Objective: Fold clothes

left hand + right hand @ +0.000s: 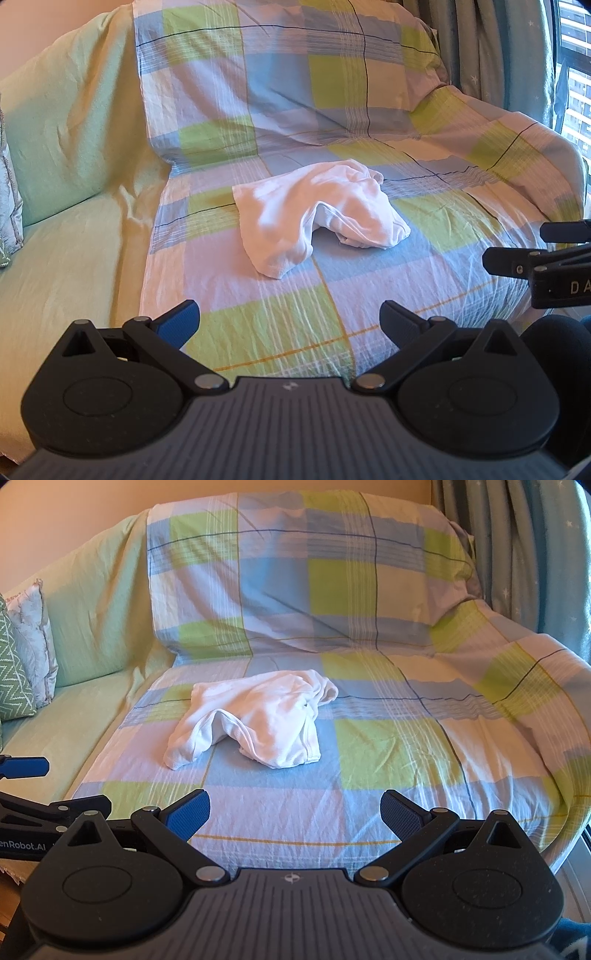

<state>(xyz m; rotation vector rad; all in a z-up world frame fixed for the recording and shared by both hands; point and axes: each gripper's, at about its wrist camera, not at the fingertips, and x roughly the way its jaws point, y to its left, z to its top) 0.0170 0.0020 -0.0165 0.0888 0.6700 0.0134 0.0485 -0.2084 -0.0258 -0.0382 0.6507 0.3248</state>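
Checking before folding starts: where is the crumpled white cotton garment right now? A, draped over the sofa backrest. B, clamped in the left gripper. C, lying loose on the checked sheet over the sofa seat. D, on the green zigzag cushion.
C: the crumpled white cotton garment lies loose on the checked sheet, with the left gripper and right gripper both open short of it.

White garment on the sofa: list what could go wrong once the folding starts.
1. The white garment lies crumpled in layers, so a pinch may catch several at once.
2. It rests on a loose plaid sheet; the open left gripper or right gripper could grab the sheet too.
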